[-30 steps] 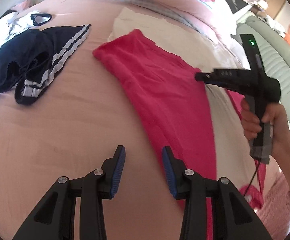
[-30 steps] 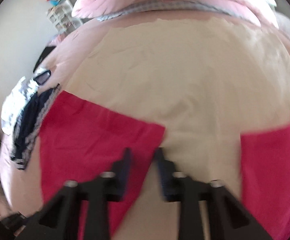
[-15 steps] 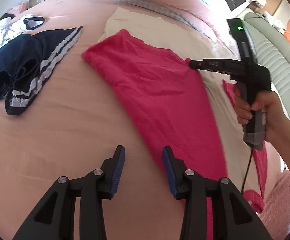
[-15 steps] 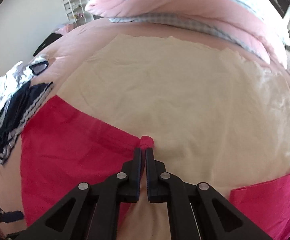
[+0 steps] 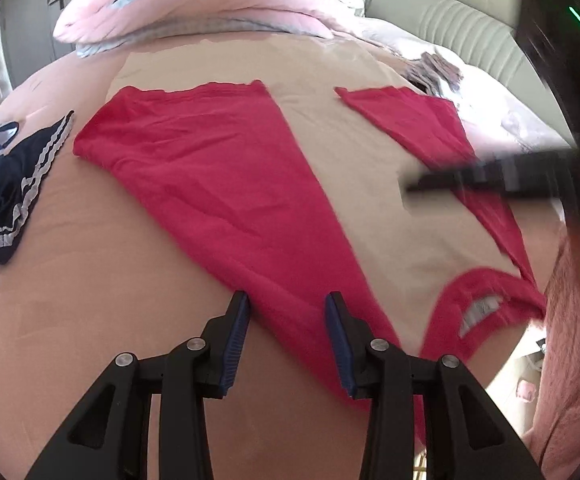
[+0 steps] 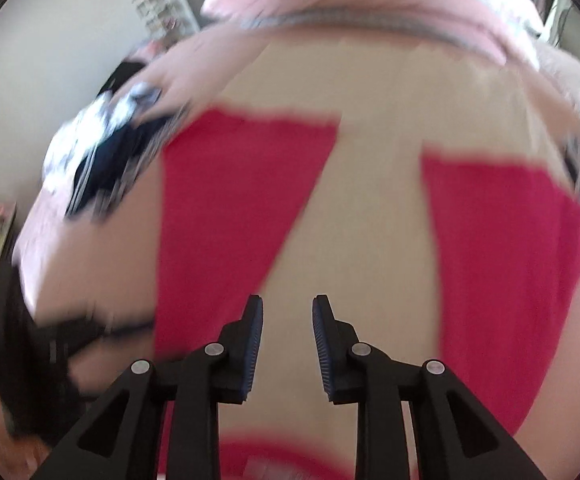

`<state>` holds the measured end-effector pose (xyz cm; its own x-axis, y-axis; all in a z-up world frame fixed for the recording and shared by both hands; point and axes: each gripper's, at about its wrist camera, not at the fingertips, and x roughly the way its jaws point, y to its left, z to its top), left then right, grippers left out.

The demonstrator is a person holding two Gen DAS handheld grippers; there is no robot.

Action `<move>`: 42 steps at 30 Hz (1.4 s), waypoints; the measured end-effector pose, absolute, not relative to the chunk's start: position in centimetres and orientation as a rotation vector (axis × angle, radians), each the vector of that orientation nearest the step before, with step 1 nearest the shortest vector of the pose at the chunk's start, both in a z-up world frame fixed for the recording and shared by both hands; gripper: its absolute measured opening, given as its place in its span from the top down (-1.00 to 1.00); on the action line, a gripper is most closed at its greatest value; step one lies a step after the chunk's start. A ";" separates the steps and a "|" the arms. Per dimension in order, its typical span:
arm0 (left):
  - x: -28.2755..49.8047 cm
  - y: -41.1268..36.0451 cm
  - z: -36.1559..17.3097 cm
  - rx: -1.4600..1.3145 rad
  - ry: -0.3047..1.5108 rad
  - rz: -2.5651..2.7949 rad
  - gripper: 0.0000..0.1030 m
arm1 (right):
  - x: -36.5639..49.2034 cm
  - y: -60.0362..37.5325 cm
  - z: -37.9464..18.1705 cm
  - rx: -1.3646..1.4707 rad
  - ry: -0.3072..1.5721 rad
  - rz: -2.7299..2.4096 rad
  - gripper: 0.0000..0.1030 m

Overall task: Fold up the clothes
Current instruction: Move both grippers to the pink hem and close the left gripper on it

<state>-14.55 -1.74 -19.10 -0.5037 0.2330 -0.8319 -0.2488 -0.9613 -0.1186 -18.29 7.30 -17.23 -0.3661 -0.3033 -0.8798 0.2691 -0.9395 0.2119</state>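
Note:
A cream shirt [image 5: 374, 200] with red sleeves and a red collar [image 5: 486, 300] lies flat on the pink bed, collar toward me. My left gripper [image 5: 287, 308] is open, its fingers straddling the near edge of the left red sleeve [image 5: 217, 176]. The right red sleeve [image 5: 422, 128] lies spread on the other side. My right gripper [image 6: 287, 312] is open and holds nothing, hovering over the cream chest between the left sleeve [image 6: 233, 208] and the right sleeve [image 6: 502, 260]; its view is blurred. In the left wrist view the right gripper [image 5: 414, 188] shows as a dark blur.
A navy garment with white stripes [image 5: 9, 184] lies in a heap at the bed's left side. A rolled pink duvet [image 5: 193, 4] lies across the far end. A grey-green padded headboard [image 5: 450, 16] stands at the back right. A pink sleeve of the person [image 5: 570, 340] is at the right.
The right gripper was shut on the left sleeve's inner corner half a second ago; it has let go, opened and drawn back toward the collar. The left gripper has shifted right over the sleeve.

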 end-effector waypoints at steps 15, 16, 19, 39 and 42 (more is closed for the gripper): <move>-8.6 0.2 -19.8 -1.406 0.017 2.434 0.30 | -4.7 3.5 -21.1 1.399 0.346 -2.115 0.14; -8.0 0.5 -19.7 -1.409 0.056 2.440 0.30 | -4.2 4.0 -20.8 1.389 0.339 -2.124 0.14; -7.4 0.5 -19.2 -1.410 0.067 2.428 0.30 | -4.1 6.9 -19.1 1.388 0.139 -2.161 0.15; -7.6 -3.1 -19.3 -1.474 -0.596 2.449 0.30 | -4.3 20.7 -20.2 1.650 -0.358 -2.584 0.12; -7.3 -4.3 -19.2 -1.455 -0.751 2.419 0.30 | -3.8 22.3 -20.2 1.597 -0.532 -2.560 0.13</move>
